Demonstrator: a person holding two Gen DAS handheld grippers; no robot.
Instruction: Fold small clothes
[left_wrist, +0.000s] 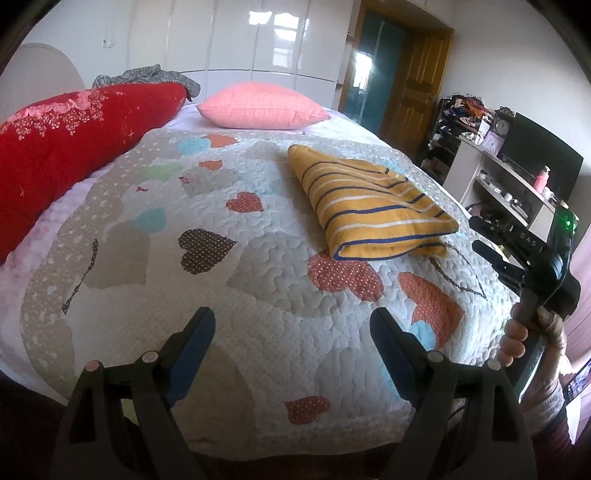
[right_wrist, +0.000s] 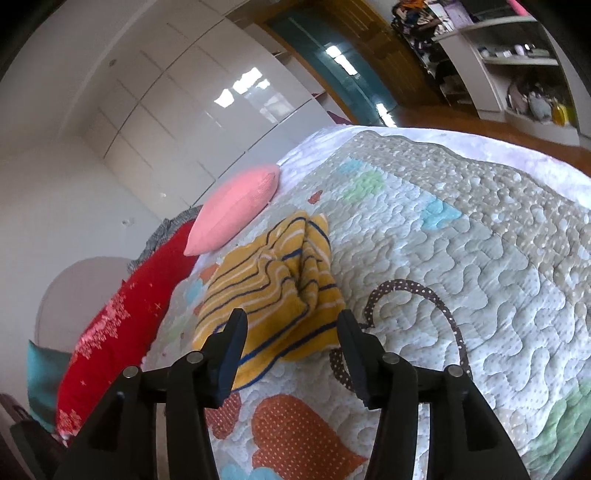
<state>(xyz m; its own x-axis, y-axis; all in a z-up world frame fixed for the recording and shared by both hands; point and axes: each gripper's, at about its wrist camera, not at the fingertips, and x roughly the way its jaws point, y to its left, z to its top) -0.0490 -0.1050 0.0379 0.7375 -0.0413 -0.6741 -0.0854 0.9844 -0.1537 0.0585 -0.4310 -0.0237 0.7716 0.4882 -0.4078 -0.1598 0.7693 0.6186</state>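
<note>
Bedroom, heart-print quilt (left_wrist: 258, 258): both the left gripper (left_wrist: 291, 332) and right gripper (right_wrist: 291, 332) are spread wide and empty, so I'd pinch the striped yellow garment (right_wrist: 273, 291) by its near hem, not the bunched middle.

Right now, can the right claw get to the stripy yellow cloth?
Probably yes. The right claw is open and points straight at the stripy yellow cloth, which lies folded on the quilt with nothing in between.

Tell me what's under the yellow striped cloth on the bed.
The folded yellow striped cloth lies directly on the heart-patterned quilt, covering part of a brown heart outline. Whatever sits inside its folds or beneath its middle is hidden.
</note>
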